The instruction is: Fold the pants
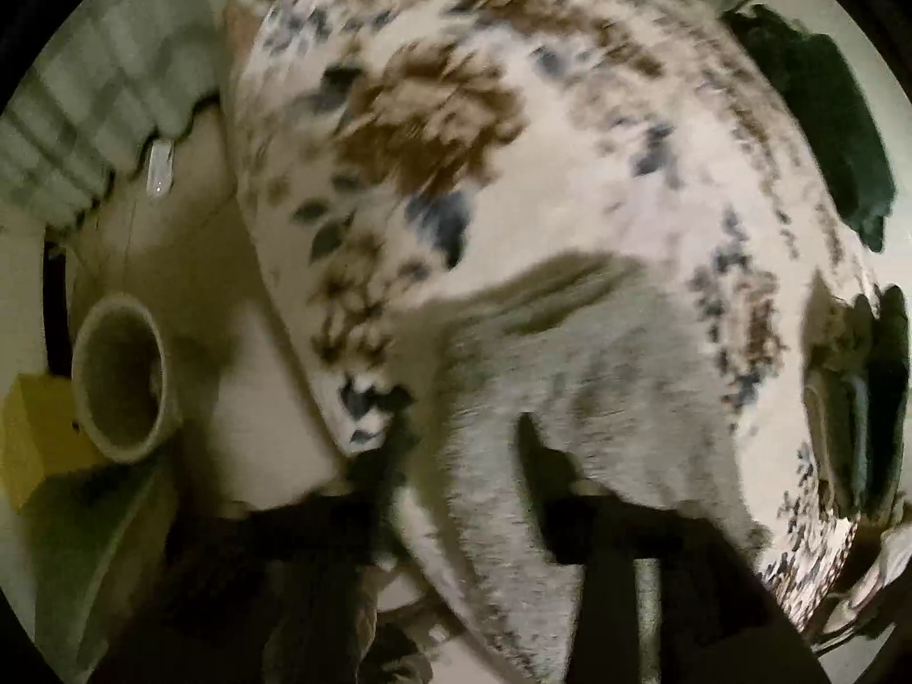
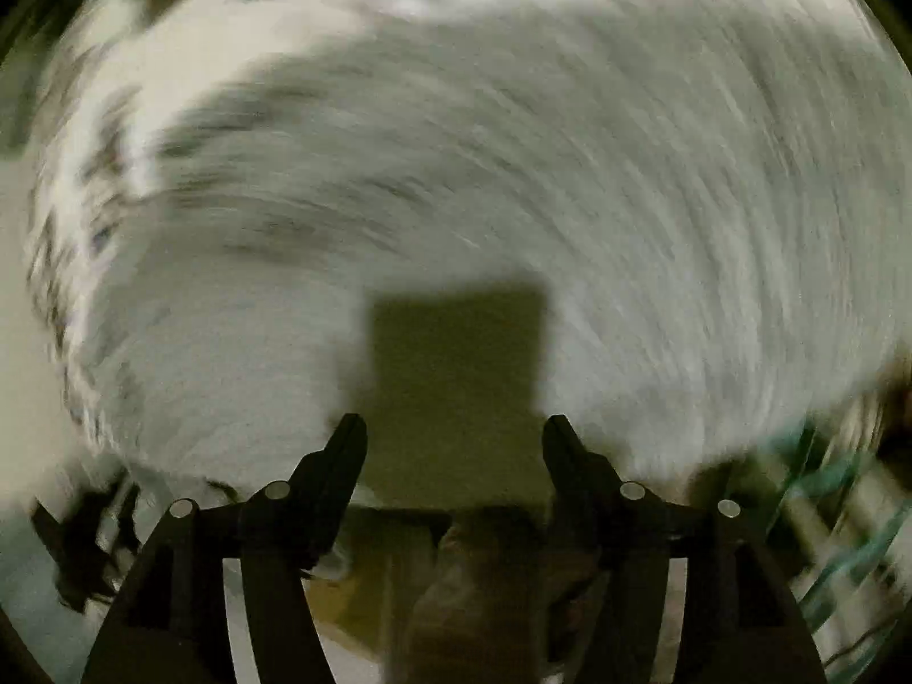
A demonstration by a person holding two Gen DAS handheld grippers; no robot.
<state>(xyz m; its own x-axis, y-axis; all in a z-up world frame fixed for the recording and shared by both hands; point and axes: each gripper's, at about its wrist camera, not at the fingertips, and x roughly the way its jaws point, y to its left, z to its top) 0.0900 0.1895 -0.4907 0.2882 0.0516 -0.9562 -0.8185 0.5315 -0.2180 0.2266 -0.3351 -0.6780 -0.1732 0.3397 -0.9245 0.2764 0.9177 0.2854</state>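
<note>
The grey pants (image 1: 598,399) lie on a bed with a white floral cover (image 1: 456,114). In the left wrist view a strip of the grey cloth runs down between my left gripper's (image 1: 461,490) dark fingers, which stand apart; the view is blurred and I cannot tell whether they hold it. In the right wrist view the pants (image 2: 513,171) fill the frame, smeared by motion. My right gripper (image 2: 453,433) is open just above the cloth, with its shadow falling on the fabric between the fingers (image 2: 347,456).
A round woven basket (image 1: 119,376) stands on the pale floor left of the bed. Striped curtains (image 1: 102,97) hang at the upper left. A dark green cloth (image 1: 826,131) lies at the bed's far right.
</note>
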